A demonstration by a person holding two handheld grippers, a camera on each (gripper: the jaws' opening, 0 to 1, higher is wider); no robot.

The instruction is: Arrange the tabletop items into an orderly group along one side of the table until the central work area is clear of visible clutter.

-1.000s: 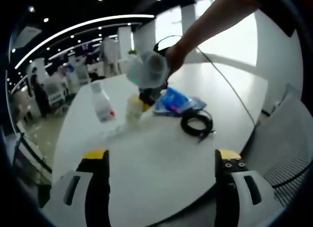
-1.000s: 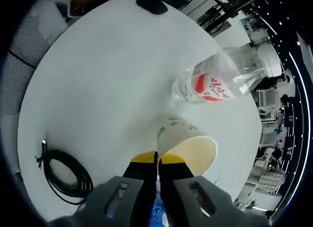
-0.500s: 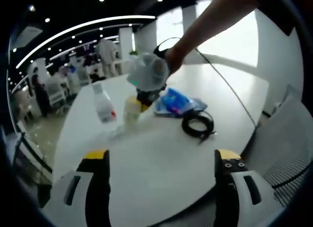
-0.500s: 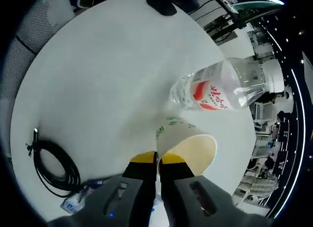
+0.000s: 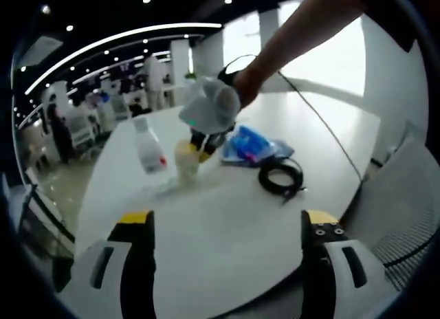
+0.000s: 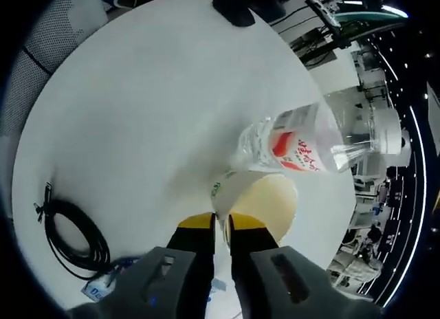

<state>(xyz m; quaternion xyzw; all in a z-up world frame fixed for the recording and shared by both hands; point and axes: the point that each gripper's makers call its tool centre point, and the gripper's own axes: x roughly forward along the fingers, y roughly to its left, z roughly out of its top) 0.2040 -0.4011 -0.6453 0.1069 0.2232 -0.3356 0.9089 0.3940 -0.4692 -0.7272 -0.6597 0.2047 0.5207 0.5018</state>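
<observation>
A paper cup (image 5: 185,162) stands on the white round table (image 5: 227,229), close beside a clear water bottle (image 5: 148,148) with a red label. My right gripper (image 5: 201,141), held by a person's hand, comes down on the cup from above. In the right gripper view, my right gripper (image 6: 221,223) is shut on the near rim of the cup (image 6: 265,202), with the bottle (image 6: 295,144) just beyond it. My left gripper (image 5: 227,219) hangs open over the near part of the table with nothing between its fingers.
A blue packet (image 5: 249,143) and a coiled black cable (image 5: 282,176) lie to the right of the cup. The cable (image 6: 72,233) and packet (image 6: 103,288) sit at the lower left in the right gripper view. A dark object (image 6: 234,6) rests at the far edge. Mesh chairs (image 5: 405,216) stand by the table.
The right gripper has brought the cup down and upright onto the table, closer to the bottle. The gap between its jaws looks slightly wider. The left gripper has stayed in place.
</observation>
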